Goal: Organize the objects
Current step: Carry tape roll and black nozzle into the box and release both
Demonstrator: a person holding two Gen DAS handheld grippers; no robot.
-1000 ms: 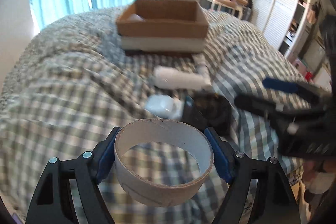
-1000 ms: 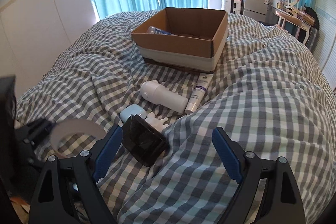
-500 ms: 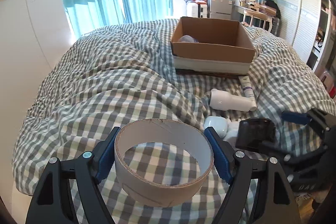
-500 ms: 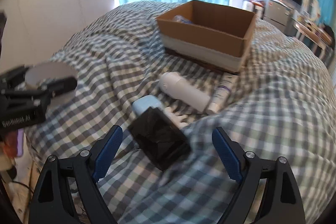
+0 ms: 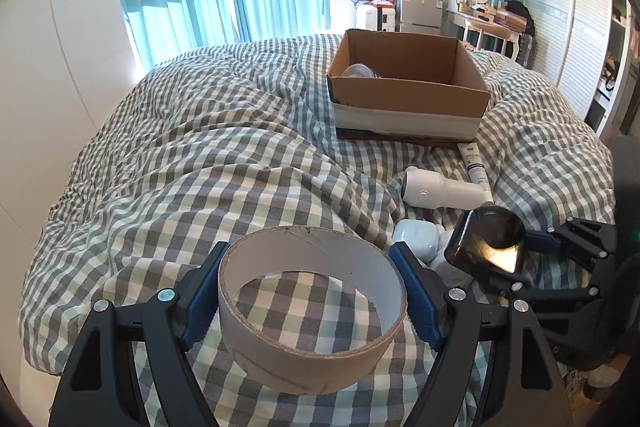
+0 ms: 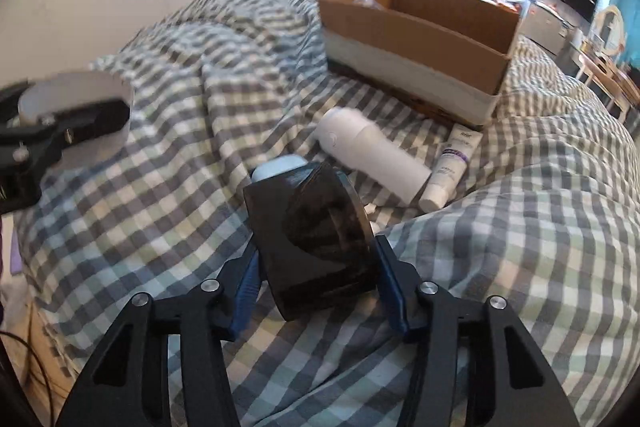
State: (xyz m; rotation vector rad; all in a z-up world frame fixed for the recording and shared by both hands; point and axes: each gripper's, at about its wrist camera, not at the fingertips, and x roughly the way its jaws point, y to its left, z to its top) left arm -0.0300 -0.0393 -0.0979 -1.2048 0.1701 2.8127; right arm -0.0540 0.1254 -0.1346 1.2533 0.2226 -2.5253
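My left gripper is shut on a white cardboard tape ring and holds it above the near edge of the checked bed. My right gripper is shut on a dark glossy box; the box also shows in the left wrist view. On the bed lie a white bottle, a white tube and a pale blue case. An open cardboard box stands further back with a clear item inside. The tape ring also shows in the right wrist view.
The checked duvet is rumpled with folds. Teal curtains, a white wall panel on the left, and a fridge, TV, desk and wardrobe stand beyond the bed.
My right gripper has closed on the dark box and lifted it off the duvet. My left gripper, still holding the tape ring, has swung left and back from the objects.
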